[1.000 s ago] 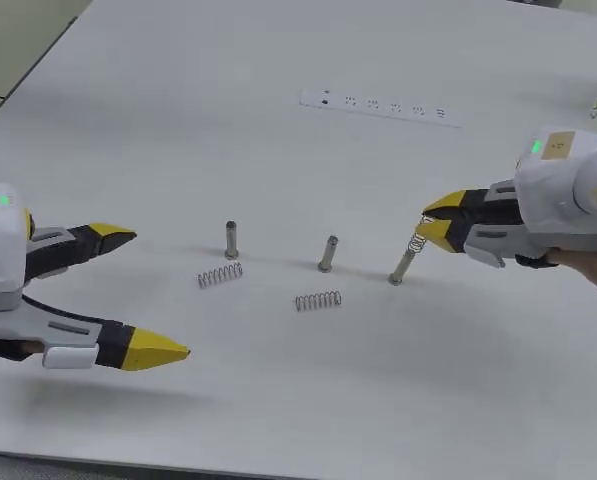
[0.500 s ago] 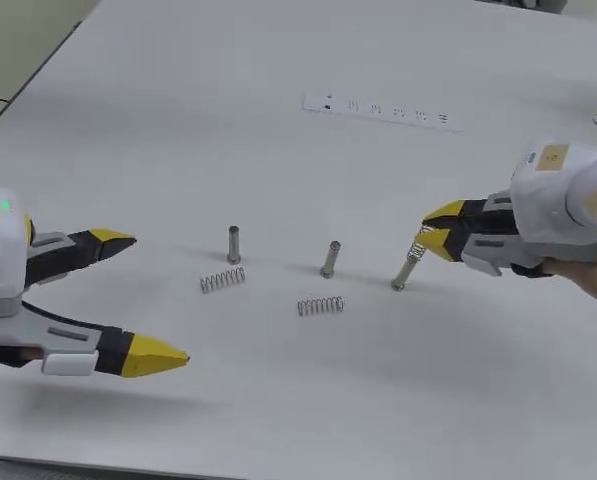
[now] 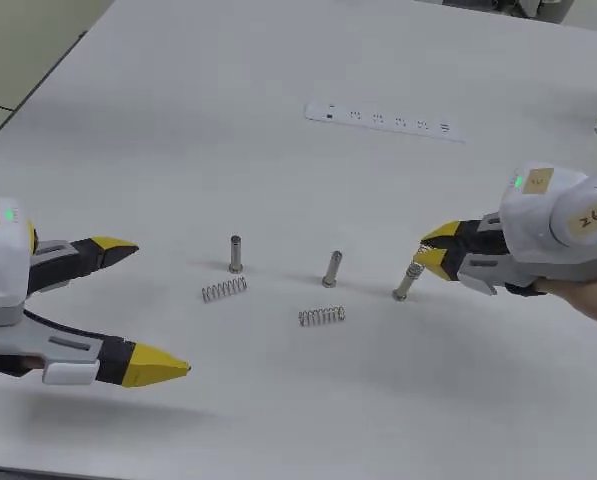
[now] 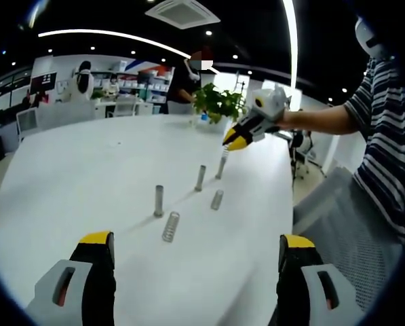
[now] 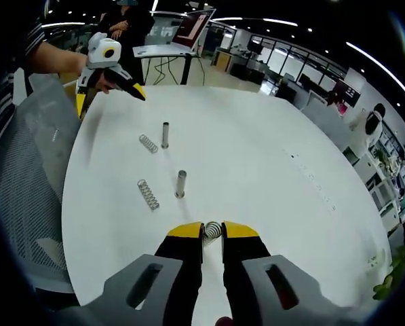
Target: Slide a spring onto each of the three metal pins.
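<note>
The right tool (image 3: 425,252) is pinching a spring (image 5: 212,229) between nearly closed jaws at the top of the rightmost pin (image 3: 403,288) — the pin is leaning up toward the tool, so the push is looking to run down its tilted axis to the table (image 3: 278,150). The left tool (image 3: 158,308) is gaping empty, well apart.

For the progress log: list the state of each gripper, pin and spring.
left gripper: open, empty.
right gripper: shut on held spring.
left pin: upright, bare.
middle pin: upright, bare.
right pin: standing.
held spring: at right pin's top.
left spring: lying loose.
middle spring: lying loose.
</note>
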`<state>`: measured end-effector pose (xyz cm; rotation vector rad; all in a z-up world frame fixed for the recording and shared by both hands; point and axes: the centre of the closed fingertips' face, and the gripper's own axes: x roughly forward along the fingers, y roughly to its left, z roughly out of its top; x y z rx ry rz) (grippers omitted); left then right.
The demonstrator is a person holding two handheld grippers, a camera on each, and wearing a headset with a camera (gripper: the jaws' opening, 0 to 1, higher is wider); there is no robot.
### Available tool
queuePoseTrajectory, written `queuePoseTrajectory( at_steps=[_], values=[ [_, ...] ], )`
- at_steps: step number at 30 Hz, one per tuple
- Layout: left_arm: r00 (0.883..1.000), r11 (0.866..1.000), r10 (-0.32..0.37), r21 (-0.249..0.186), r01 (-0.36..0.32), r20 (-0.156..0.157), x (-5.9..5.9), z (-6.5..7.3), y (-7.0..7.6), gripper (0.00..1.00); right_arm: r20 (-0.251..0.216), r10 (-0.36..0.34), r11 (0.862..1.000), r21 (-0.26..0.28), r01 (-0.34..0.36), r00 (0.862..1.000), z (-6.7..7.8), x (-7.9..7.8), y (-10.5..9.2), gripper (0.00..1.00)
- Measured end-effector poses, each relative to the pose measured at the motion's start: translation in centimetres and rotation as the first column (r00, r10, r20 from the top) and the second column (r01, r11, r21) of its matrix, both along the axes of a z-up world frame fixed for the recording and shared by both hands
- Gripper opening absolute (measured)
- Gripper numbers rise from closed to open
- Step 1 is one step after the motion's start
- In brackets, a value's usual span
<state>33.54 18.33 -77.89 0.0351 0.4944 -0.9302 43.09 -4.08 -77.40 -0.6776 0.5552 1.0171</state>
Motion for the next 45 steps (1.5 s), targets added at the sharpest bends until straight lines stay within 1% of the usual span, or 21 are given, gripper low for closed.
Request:
queuePoseTrajectory(
  at_steps=[5, 6, 12, 25, 30, 31, 32, 35, 42, 45],
  values=[
    [1.000, 1.000, 0.000, 0.002, 0.000, -0.003, 0.0, -0.1, -0.1, 0.98, -0.012, -0.005, 1.000, -0.006, 0.005, 1.000, -1.0, 0.0, -0.1, 0.08],
    [1.000, 1.000, 0.000, 0.001, 0.000, -0.003, 0.0, -0.1, -0.1, 0.98, -0.024, -0.011, 1.000, -0.009, 0.011, 1.000, -1.3, -0.1, -0.1, 0.08],
    [1.000, 1.000, 0.002, 0.007, -0.002, -0.006, 0.0, -0.2, 0.0, 0.97, -0.027, -0.009, 1.000, -0.022, 0.008, 1.000, -2.2, 0.0, -0.2, 0.08],
    [1.000, 1.000, 0.009, 0.005, -0.009, -0.004, 0.0, -0.2, 0.2, 0.97, -0.032, -0.019, 0.999, -0.045, 0.017, 0.999, -3.4, -0.2, -0.3, 0.08],
    [1.000, 1.000, 0.010, 0.008, -0.010, -0.007, -0.1, -0.3, 0.4, 0.97, -0.044, -0.030, 0.998, -0.054, 0.027, 0.999, -4.3, -0.3, -0.5, 0.08],
    [1.000, 1.000, 0.010, 0.009, -0.010, -0.007, -0.1, -0.3, 0.4, 0.97, -0.045, -0.030, 0.998, -0.054, 0.028, 0.999, -4.4, -0.3, -0.5, 0.08],
    [1.000, 1.000, 0.010, 0.010, -0.010, -0.007, -0.1, -0.3, 0.4, 0.97, -0.037, -0.032, 0.999, -0.039, 0.031, 0.999, -4.2, -0.2, -0.4, 0.08],
    [1.000, 1.000, 0.012, 0.008, -0.012, -0.009, -0.1, -0.4, 0.5, 0.97, -0.052, -0.046, 0.999, -0.029, 0.045, 0.998, -4.2, -0.2, -0.4, 0.08],
    [1.000, 1.000, 0.011, 0.004, -0.011, -0.006, -0.1, -0.2, 0.3, 0.97, -0.056, -0.064, 0.998, -0.016, 0.063, 0.996, -4.1, -0.1, -0.4, 0.08],
    [1.000, 1.000, 0.011, 0.004, -0.011, -0.006, -0.1, -0.3, 0.3, 0.97, -0.061, -0.068, 0.998, -0.002, 0.068, 0.996, -3.9, -0.2, -0.3, 0.09]
  ],
)
